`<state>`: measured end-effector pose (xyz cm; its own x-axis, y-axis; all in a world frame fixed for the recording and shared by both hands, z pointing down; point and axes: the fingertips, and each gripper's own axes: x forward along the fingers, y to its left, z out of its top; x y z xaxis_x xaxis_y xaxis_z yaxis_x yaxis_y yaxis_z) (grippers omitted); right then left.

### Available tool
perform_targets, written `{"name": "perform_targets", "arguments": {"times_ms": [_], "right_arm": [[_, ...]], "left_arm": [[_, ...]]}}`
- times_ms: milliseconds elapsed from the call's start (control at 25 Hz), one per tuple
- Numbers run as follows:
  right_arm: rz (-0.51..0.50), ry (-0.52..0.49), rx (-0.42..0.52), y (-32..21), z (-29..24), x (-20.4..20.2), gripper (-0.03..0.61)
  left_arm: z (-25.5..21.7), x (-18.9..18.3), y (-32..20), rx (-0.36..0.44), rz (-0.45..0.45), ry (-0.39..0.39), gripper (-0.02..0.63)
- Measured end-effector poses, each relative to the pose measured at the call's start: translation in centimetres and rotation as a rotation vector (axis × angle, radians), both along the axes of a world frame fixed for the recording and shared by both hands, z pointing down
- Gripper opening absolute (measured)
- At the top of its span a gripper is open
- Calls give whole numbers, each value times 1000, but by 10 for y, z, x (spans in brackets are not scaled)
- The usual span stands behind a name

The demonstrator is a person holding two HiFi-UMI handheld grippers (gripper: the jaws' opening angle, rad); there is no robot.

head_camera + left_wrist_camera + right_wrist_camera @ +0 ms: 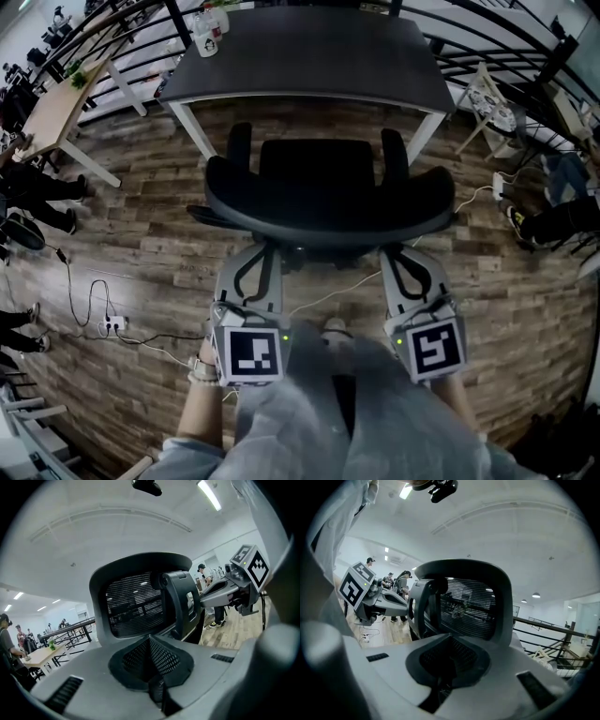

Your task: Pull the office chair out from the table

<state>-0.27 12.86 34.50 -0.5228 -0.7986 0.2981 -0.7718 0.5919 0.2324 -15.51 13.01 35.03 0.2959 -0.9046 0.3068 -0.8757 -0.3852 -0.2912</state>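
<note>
Black mesh backrest of the office chair (pixel 319 192) is clamped by both: left gripper (pixel 255 251) jaws closed tight on its top rim, right gripper (pixel 408 255) likewise. Chair stands close to the table (pixel 309 56) near edge, centred.

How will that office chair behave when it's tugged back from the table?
The office chair probably slides readily on the smooth wood floor, if it has casters; its base is hidden. With the left gripper and right gripper clamped high on the backrest, it may tilt or swivel rather than track straight.
</note>
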Motion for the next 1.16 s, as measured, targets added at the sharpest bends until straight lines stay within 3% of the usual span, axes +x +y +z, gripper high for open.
{"name": "perform_targets", "arguments": {"times_ms": [360,1160], "right_arm": [[-6,4,-13,2,3,2,3],[-20,24,-23,2,11,1,3]], "left_arm": [[-5,4,0,-3,7,42,5],[1,2,0,-8,-5,30,3]]}}
